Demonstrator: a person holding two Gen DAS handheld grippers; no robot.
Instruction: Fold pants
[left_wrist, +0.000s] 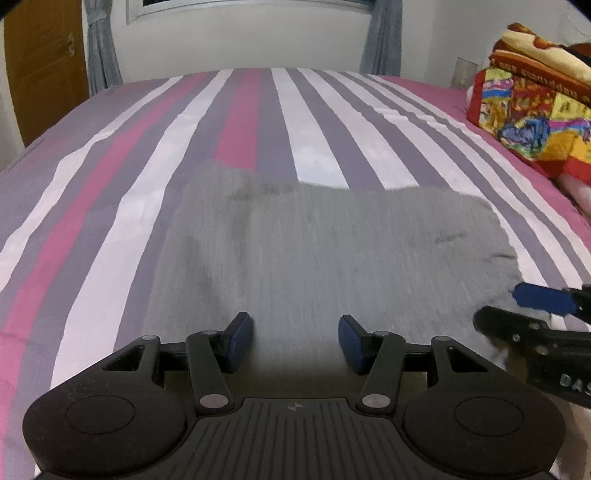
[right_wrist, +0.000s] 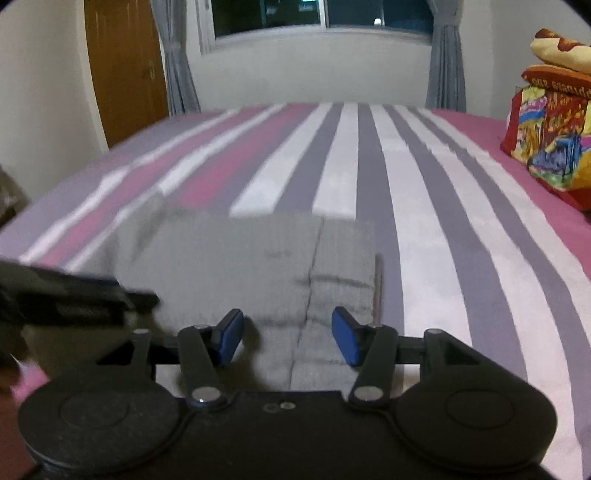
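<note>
Grey pants lie folded into a flat rectangle on the striped bed. My left gripper hovers over their near part, blue pads apart, nothing clamped between them. My right gripper comes in from the right, at the pants' right edge. In the right wrist view the pants show a vertical seam line and cross creases. My right gripper stands open above that seam, its pads off the cloth. The left gripper is a dark blur at the left.
A stack of colourful pillows and blankets sits at the bed's right side. A wooden door, grey curtains and a dark window are behind the bed. Striped sheet stretches beyond and right of the pants.
</note>
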